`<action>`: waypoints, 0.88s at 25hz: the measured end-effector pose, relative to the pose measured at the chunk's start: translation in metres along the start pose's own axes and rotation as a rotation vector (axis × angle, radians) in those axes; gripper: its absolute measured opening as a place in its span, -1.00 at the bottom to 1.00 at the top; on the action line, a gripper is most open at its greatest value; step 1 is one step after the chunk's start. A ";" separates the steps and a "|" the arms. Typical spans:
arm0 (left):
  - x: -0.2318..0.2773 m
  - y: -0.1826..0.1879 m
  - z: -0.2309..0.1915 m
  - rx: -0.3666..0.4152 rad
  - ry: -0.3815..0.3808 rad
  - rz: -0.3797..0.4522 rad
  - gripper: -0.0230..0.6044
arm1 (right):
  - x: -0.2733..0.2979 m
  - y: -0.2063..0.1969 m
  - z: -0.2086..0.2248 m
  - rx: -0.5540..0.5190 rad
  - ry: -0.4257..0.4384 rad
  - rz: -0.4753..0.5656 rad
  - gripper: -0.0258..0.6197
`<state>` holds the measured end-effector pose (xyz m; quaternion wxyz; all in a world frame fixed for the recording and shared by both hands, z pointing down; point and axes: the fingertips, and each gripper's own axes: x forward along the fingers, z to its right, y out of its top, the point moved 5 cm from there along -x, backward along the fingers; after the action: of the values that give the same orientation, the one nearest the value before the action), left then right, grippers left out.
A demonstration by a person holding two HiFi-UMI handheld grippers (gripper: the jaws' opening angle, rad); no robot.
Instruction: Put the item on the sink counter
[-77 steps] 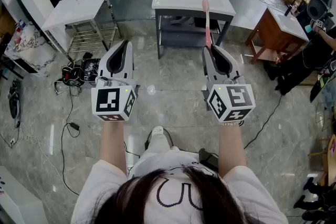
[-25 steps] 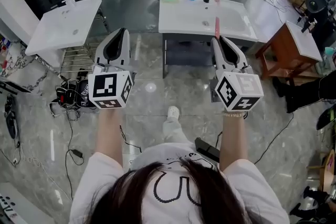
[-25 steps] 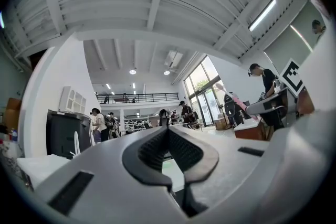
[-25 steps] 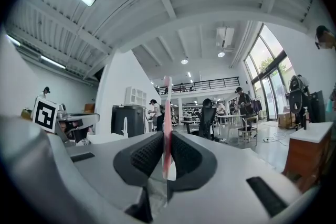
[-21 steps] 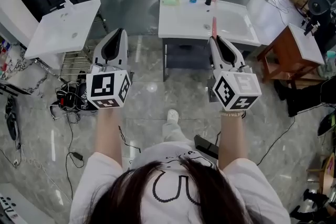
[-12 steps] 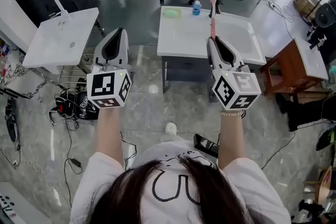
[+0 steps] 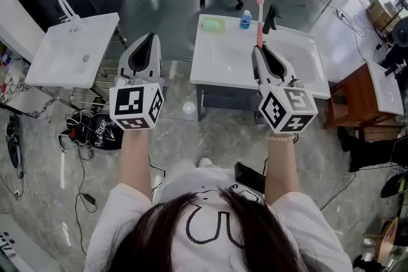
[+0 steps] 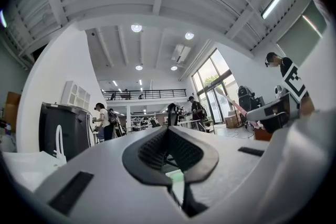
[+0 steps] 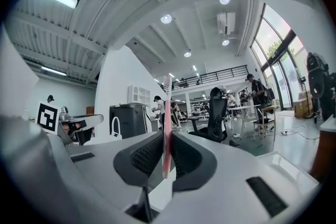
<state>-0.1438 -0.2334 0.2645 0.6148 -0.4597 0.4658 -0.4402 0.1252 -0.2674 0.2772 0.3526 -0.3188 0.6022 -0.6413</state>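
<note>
Right gripper (image 9: 165,150): fingers (image 9: 143,155) pinching toothbrush (image 9: 167,113) by its handle, head sticking out well past the fingertips (pink, roughly in line with them). Left gripper (image 8: 169,136): fingers pressed together, nothing between. Sink surface (image 7: 223,64) ahead of and below the right fingertips; soap (image 7: 212,24), bottle (image 7: 245,20) and tap (image 7: 270,17) at its far edge. Step judged: carrying, not yet placing. Next: reach forward over bare surface, lower, lay flat, then spread fingers.
</note>
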 end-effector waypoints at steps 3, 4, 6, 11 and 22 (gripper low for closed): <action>0.012 -0.009 0.000 0.001 -0.014 -0.016 -0.90 | 0.012 -0.009 0.007 0.015 0.008 -0.022 -0.72; 0.016 -0.012 -0.002 -0.002 -0.016 -0.022 -0.90 | 0.016 -0.013 0.008 0.019 0.009 -0.034 -0.72; 0.024 -0.018 -0.005 -0.009 -0.020 -0.032 -0.90 | 0.024 -0.020 0.010 0.024 0.010 -0.058 -0.72; 0.051 -0.034 -0.013 -0.015 -0.048 -0.057 -0.89 | 0.055 -0.038 0.014 0.056 0.002 -0.112 -0.72; 0.112 -0.085 -0.054 -0.058 -0.102 -0.158 -0.90 | 0.137 -0.090 0.007 0.131 -0.010 -0.262 -0.72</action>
<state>-0.1856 -0.3663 0.3205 0.5875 -0.5344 0.4090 -0.4495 0.0498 -0.3830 0.3657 0.2892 -0.3742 0.5106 -0.7181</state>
